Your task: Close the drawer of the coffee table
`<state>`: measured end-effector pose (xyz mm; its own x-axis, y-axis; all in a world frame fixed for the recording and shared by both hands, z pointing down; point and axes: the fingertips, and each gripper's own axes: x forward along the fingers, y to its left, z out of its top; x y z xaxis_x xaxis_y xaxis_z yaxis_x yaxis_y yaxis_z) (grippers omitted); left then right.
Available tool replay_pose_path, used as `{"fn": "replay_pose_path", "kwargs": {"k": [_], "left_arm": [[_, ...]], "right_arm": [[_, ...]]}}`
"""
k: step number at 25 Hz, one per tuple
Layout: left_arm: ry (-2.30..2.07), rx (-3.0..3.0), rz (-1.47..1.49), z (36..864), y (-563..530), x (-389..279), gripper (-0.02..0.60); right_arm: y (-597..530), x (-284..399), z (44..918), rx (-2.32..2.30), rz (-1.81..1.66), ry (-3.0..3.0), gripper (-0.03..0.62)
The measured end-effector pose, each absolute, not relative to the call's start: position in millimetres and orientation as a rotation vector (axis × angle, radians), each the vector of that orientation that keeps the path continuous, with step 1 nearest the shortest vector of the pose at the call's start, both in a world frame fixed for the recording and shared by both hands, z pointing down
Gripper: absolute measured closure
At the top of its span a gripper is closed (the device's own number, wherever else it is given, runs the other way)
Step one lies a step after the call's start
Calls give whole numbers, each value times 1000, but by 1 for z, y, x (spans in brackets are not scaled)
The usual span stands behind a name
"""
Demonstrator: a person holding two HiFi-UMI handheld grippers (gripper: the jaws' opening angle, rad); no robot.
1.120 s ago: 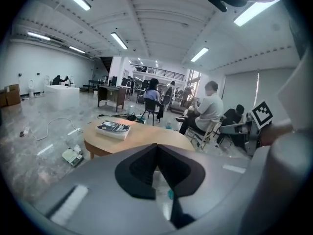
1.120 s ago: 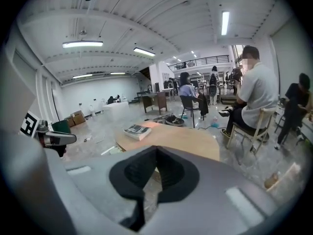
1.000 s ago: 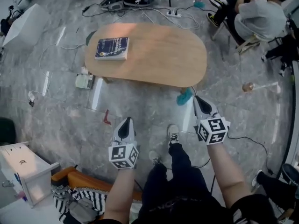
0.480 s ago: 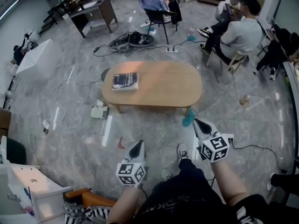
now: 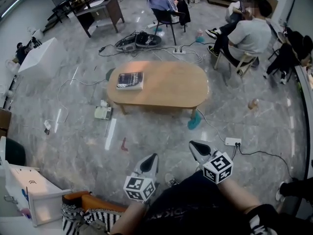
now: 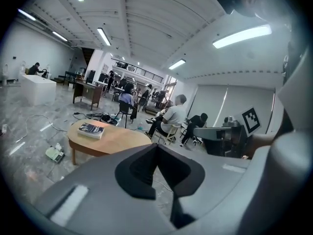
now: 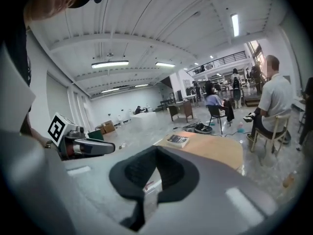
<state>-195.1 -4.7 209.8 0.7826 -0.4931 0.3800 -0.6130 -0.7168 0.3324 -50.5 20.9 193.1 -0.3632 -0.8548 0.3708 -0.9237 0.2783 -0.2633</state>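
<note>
Well ahead on the grey marble floor (image 5: pixel 73 131), oval light-wood coffee table (image 5: pixel 171 87), dark-covered book (image 5: pixel 130 80) on its left end, drawer not discernible, left gripper (image 5: pixel 152 157) and right gripper (image 5: pixel 192 144) side by side well short of it, jaws of both pressed together, empty.

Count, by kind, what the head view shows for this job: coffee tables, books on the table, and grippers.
coffee table: 1
book: 1
grippers: 2 (left gripper, right gripper)
Total: 4
</note>
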Motion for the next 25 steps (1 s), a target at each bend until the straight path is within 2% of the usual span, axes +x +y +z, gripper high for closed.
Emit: {"fn": "replay_pose_path", "kwargs": {"k": [5, 18, 25], "left_arm": [[-867, 2486, 352, 214, 34, -166, 577], [-838, 2382, 351, 229, 155, -52, 575], [-867, 2389, 328, 226, 194, -29, 577]], "right_arm": [[58, -53, 196, 1462, 620, -2459, 592], [164, 21, 214, 1197, 688, -2559, 592], [207, 36, 218, 1097, 676, -2588, 592]]}}
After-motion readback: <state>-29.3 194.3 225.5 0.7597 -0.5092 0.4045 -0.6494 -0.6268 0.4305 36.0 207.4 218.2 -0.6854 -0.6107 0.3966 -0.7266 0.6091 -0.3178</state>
